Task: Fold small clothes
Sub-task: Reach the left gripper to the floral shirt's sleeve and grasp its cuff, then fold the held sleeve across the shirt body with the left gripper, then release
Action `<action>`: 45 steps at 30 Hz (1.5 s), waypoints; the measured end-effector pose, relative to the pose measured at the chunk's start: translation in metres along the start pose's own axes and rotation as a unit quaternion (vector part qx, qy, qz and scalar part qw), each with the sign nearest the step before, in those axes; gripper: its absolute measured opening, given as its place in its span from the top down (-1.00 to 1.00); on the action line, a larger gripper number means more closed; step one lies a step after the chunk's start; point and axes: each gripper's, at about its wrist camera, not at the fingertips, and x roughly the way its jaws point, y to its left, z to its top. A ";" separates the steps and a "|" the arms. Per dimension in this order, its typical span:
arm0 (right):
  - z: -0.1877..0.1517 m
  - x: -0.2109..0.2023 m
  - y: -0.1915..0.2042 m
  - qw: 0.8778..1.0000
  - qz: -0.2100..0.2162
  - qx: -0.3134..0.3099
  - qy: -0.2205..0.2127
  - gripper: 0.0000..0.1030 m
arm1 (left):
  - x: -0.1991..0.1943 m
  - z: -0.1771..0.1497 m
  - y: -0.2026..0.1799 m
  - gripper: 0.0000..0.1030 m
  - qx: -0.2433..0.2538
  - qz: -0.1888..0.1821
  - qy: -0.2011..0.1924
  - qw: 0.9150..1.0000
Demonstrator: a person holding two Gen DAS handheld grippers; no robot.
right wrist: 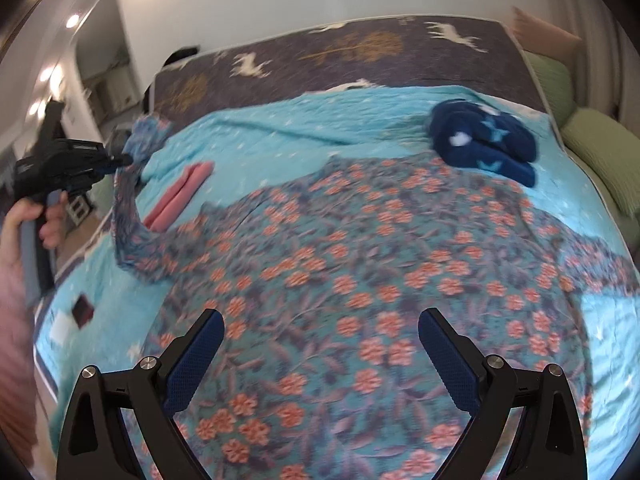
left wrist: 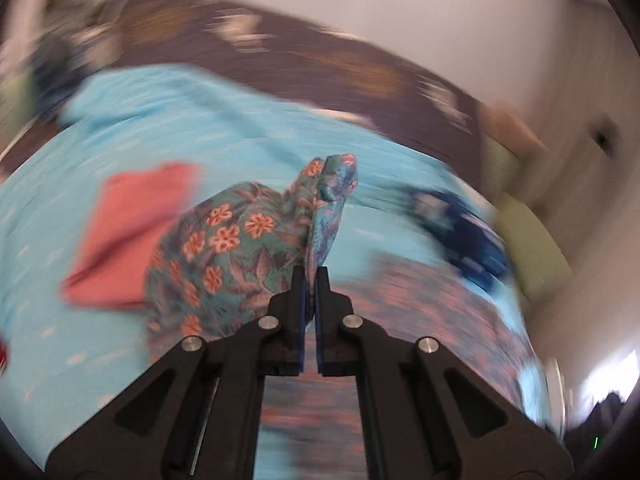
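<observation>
A teal garment with orange flowers lies spread over the turquoise bedspread. My left gripper is shut on one corner of the floral garment and holds it lifted; from the right wrist view the left gripper is at the far left with the cloth hanging from it. My right gripper is open and empty, just above the middle of the garment.
A folded pink cloth lies left of the garment, also in the left wrist view. A folded navy garment lies at the back right. Green cushions line the right edge. A dark patterned blanket covers the bed's far end.
</observation>
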 end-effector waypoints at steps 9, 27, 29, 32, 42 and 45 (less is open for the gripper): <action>0.007 -0.018 -0.092 0.992 -0.031 0.123 0.008 -0.93 | 0.088 -0.093 -0.136 0.91 0.145 -0.094 0.130 0.976; 0.022 0.037 -0.112 0.967 0.104 0.208 0.107 -0.91 | 0.058 -0.148 -0.123 0.47 0.135 -0.094 0.172 0.971; 0.023 0.045 -0.111 0.964 0.111 0.210 0.119 -0.91 | 0.051 -0.150 -0.113 0.37 0.129 -0.082 0.164 0.975; 0.022 0.055 -0.109 0.956 0.133 0.223 0.136 -0.91 | 0.049 -0.147 -0.103 0.24 0.123 -0.057 0.148 0.980; 0.032 0.045 -0.127 0.950 0.117 0.268 0.109 -0.91 | 0.099 -0.133 -0.171 0.36 0.181 -0.091 0.140 0.969; 0.033 0.029 -0.146 0.949 0.095 0.285 0.091 -0.91 | 0.110 -0.134 -0.178 0.94 0.157 -0.121 0.175 0.964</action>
